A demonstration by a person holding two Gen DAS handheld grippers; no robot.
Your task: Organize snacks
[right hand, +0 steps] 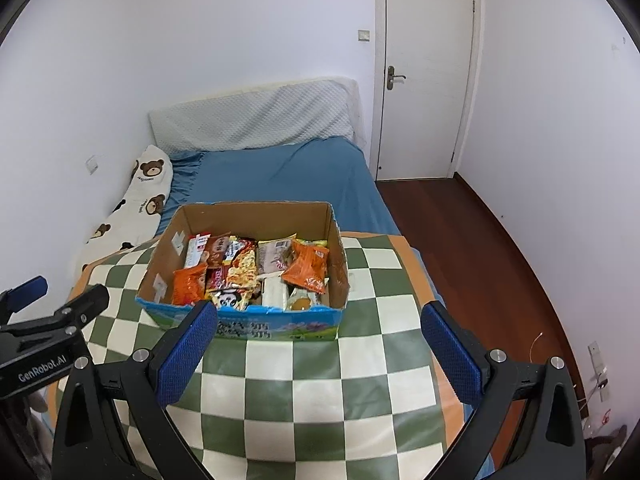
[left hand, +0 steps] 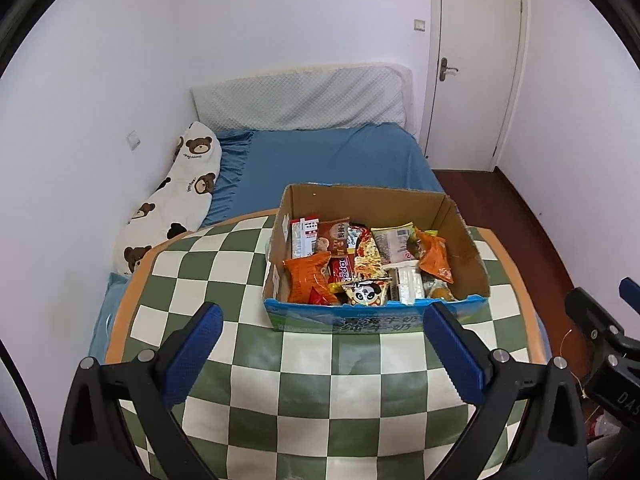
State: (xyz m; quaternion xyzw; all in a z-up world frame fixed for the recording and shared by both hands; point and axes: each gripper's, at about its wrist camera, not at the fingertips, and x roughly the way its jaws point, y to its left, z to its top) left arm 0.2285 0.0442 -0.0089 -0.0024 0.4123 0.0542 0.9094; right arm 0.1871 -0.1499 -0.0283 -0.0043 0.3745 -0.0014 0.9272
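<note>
**Snack box sitting packed and open**

An open cardboard box [left hand: 376,264] with a blue-and-green printed front is sitting upright on the checkered surface [left hand: 312,392], toward twelve o'clock from the near edge. Mixed snack packets are filling it, overlapping one another. An orange chip bag [left hand: 306,282] is lying at seven o'clock inside the box, a panda-print packet [left hand: 366,292] is leaning against the front wall at six o'clock, and another orange packet [left hand: 436,260] is tilting at three o'clock.

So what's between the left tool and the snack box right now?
Only bare checkered tablecloth. In the left wrist view, the open left tool hangs short of the cardboard box, with no loose snacks lying on that stretch.
</note>
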